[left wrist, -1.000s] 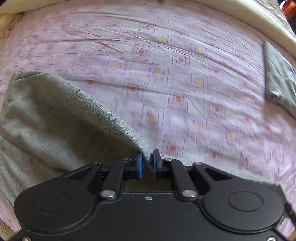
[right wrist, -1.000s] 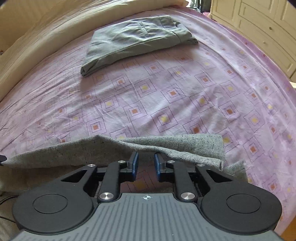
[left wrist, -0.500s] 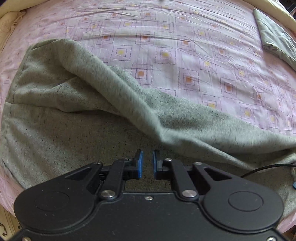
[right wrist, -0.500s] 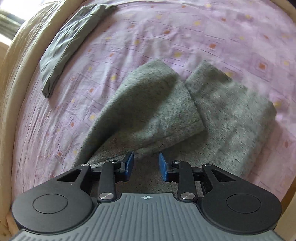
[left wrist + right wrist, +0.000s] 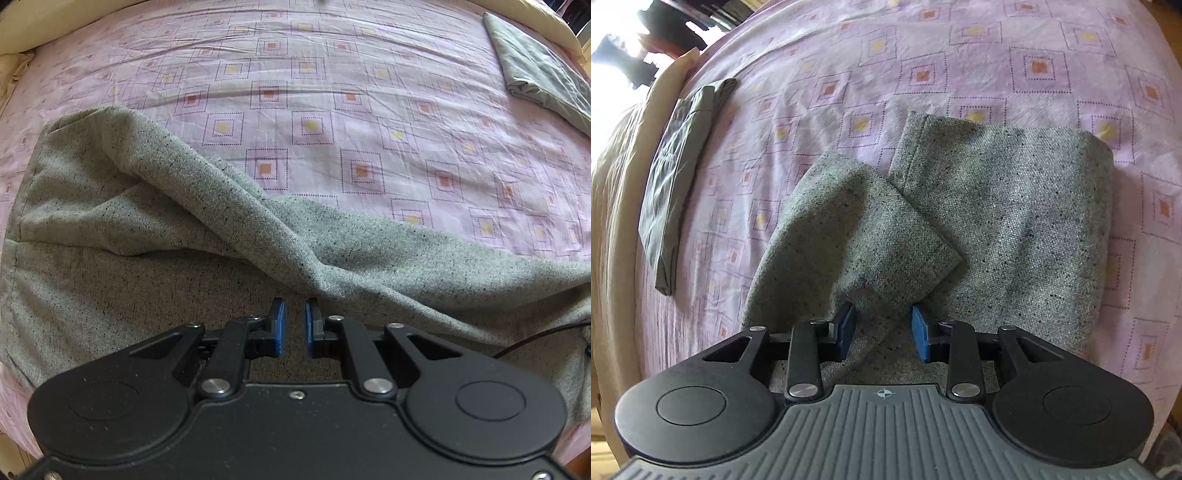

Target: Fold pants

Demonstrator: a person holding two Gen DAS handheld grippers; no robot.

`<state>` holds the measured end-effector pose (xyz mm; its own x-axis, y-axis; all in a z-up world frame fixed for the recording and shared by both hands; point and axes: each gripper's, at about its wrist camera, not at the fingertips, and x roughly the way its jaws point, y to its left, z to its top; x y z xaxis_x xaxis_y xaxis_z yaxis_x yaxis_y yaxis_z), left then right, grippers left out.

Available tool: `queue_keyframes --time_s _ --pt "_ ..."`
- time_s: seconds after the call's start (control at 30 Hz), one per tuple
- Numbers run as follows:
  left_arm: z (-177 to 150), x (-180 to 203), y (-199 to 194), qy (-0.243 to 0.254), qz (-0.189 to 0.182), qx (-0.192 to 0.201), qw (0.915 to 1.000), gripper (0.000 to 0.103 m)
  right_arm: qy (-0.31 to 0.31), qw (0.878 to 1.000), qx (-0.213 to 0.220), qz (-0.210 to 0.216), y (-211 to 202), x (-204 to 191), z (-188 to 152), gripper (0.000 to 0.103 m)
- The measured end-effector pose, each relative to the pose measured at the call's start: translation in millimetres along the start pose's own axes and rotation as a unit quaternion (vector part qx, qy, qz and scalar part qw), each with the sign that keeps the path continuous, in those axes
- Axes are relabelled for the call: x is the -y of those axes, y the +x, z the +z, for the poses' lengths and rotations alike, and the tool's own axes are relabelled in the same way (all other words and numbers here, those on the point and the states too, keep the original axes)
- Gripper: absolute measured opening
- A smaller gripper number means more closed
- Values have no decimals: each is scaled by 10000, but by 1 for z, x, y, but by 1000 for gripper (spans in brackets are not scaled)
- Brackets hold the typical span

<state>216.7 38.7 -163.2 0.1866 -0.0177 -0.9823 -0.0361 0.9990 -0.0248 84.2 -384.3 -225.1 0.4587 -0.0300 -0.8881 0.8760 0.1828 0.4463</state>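
Two garments lie on the lilac patterned bedsheet (image 5: 332, 92). Over at the left, the left gripper (image 5: 294, 326) hangs above the speckled grey pants (image 5: 155, 229) — its blue pads nearly together, apparently pinching nothing. A dark cable (image 5: 535, 338) trails nearby. Further right, the right gripper (image 5: 882, 328) has just been spreading its jaws, a folded leg corner lying loose between them. Folded olive trousers (image 5: 677, 177) rest well apart — near the bed's edge.

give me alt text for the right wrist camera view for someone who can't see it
Grey speckled pants lie partly folded on a bed with a lilac patterned sheet, one layer flopped over another. The right gripper hangs over them, its blue-padded jaws just opened, gripping nothing. A second, darker folded garment lies far left.
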Motion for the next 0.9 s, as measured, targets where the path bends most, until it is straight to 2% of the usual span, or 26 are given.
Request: queue_keyframes --time_s 0.03,0.07,0.1,0.2,0.27,0.33,0.4,0.47,0.6,0.67,0.83,0.87,0.9 --pt "1 -1 0 -36 -18 -11 10000 14 20 10000 12 62 -1 0 0 28" --pt "2 -2 0 -77 -58 -15 10000 14 -57 9999 30 136 -3 -2 0 18" --pt "3 -3 -1 -109 -104 -19 9999 14 -240 9996 75 157 -7 -7 -1 4" --pt "7 -6 -7 -152 -142 56 9998 11 -1035 9938 368 152 -26 -27 -4 4" --pt "8 -9 -17 -203 -235 152 9994 11 -1637 9839 689 206 -45 -42 -7 4" --pt "8 -14 -26 -281 -350 199 9988 20 -2152 9718 922 271 -67 -52 -9 4" --pt "9 -18 -30 -366 -440 196 9982 58 -2423 9644 1020 272 -80 -50 -12 4" --pt "12 -22 -30 -519 -470 233 9973 71 -2559 9622 932 25 -78 -44 -14 4" --pt "33 -26 -24 -965 -645 154 9931 71 -2444 9665 756 -195 -66 -27 -16 4" --pt "47 -22 -17 -1017 -589 62 9931 76 -2478 9659 720 -212 -62 -26 -20 4" --pt "69 -10 15 -703 24 -507 9962 76 -2683 9605 726 -159 -63 -31 -27 4" --pt "70 -8 21 -664 133 -628 9957 73 -2685 9604 731 -150 -64 -32 -27 4" --pt "69 -8 27 -630 261 -752 9948 62 -2685 9604 725 -144 -64 -32 -27 4"
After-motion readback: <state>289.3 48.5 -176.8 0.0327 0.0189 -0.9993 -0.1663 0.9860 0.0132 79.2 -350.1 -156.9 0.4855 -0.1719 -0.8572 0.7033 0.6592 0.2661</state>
